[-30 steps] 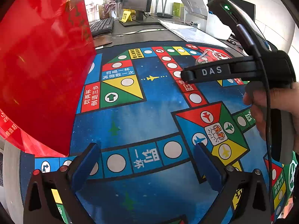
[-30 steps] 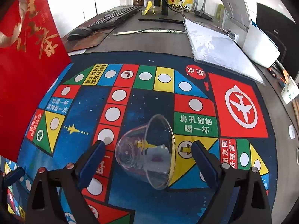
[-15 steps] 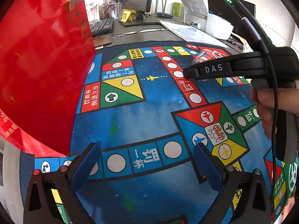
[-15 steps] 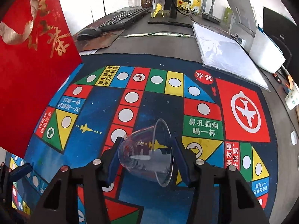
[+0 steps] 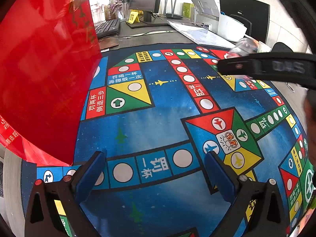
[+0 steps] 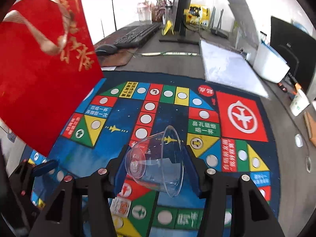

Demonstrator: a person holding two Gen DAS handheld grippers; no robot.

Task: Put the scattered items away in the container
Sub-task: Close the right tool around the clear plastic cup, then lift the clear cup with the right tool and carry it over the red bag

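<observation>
right gripper [image 6: 156, 167] clamps clear cup [image 6: 158, 162] (tilted)

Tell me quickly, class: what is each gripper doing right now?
Left gripper: open, holding nothing, above the game mat.
Right gripper: closed on the clear plastic cup, which lies tilted on its side.

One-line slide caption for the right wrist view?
Right gripper clamps a clear plastic cup sideways above the game mat, red bag at left.

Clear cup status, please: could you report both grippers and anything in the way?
Right gripper shut on clear cup, lifted off game mat. Left gripper open, empty. Red bag stands left; path clear.
</observation>
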